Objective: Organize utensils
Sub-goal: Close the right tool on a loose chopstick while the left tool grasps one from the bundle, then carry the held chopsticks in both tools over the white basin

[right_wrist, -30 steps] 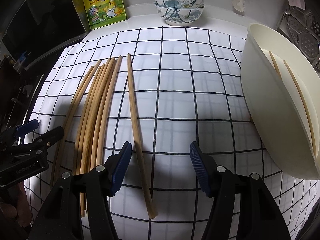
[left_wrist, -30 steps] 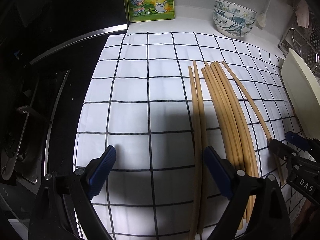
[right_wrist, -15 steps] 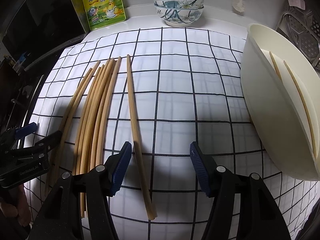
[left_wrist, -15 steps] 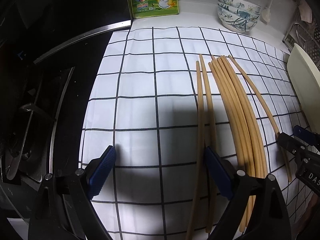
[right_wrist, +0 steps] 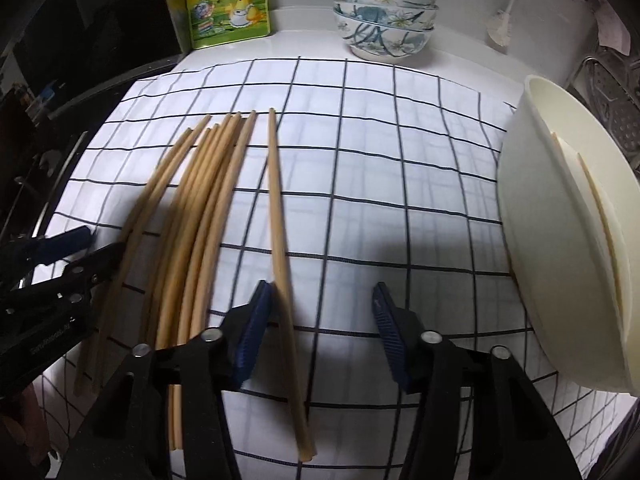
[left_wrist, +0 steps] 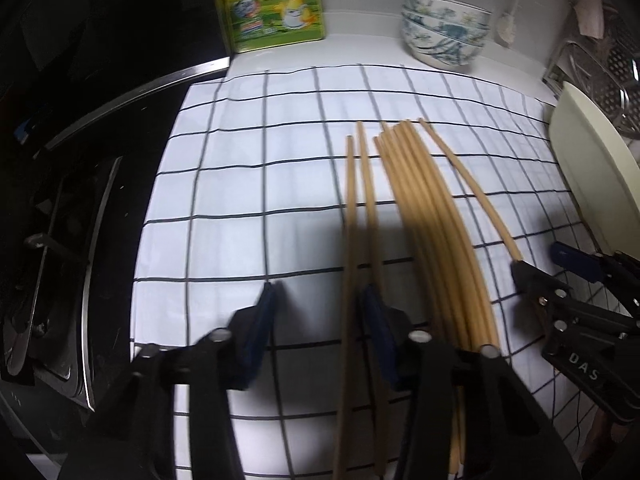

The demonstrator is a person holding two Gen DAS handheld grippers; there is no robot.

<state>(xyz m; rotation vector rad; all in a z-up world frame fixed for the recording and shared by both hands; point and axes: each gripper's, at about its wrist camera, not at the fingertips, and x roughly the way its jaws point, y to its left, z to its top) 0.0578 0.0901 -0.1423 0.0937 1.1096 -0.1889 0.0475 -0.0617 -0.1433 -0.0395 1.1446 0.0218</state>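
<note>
Several wooden chopsticks point(left_wrist: 424, 216) lie side by side on a white checked cloth point(left_wrist: 240, 192). My left gripper point(left_wrist: 318, 304) is open and low over the cloth, its right finger beside the two leftmost chopsticks point(left_wrist: 352, 216). My right gripper point(right_wrist: 320, 300) is open; a single chopstick point(right_wrist: 280, 232) runs just inside its left finger. The bundle point(right_wrist: 204, 208) lies left of it. A cream holder point(right_wrist: 560, 216) on the right has two chopsticks inside. Each gripper shows in the other's view: the right one point(left_wrist: 552, 272), the left one point(right_wrist: 84, 246).
A yellow seasoning bag point(left_wrist: 272, 4) and stacked patterned bowls point(right_wrist: 384, 16) stand at the back by the wall. A black stove point(left_wrist: 60, 220) borders the cloth on the left. A metal rack point(left_wrist: 600, 64) is at the far right.
My left gripper has narrowed its opening and moved forward toward the two leftmost chopsticks. My right gripper has moved forward and left, so the single chopstick now lies at its left finger.
</note>
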